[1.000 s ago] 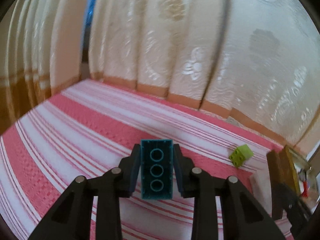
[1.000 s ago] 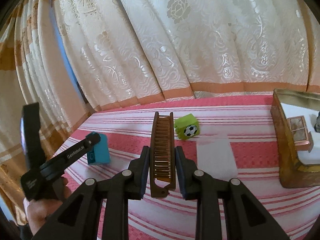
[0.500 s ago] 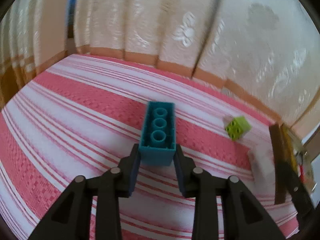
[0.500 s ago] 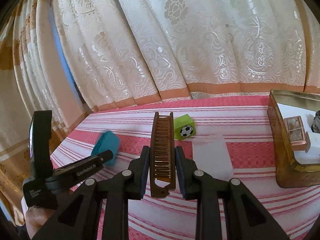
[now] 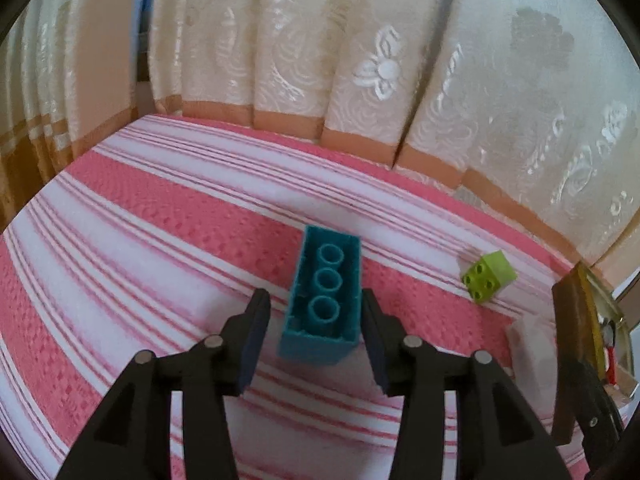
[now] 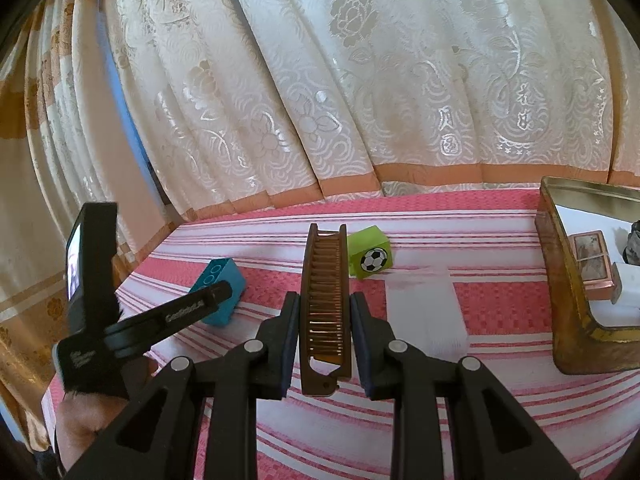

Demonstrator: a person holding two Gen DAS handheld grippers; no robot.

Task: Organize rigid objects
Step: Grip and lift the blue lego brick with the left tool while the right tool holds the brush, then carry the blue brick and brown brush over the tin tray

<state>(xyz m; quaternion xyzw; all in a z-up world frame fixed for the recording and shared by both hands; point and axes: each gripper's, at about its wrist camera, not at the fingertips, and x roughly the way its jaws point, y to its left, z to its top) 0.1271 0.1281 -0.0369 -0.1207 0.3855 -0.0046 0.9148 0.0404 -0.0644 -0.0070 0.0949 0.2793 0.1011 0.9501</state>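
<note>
Striped cloth (image 5: 168,216) | teal brick (image 5: 324,300) released since earlier | left jaws opening

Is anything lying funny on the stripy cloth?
Yes. The teal brick lies tipped on its side, hollow underside showing, between the opening jaws of the left gripper, which no longer press it. The green soccer-ball cube also sits tilted. The right gripper holds a brown comb.
</note>
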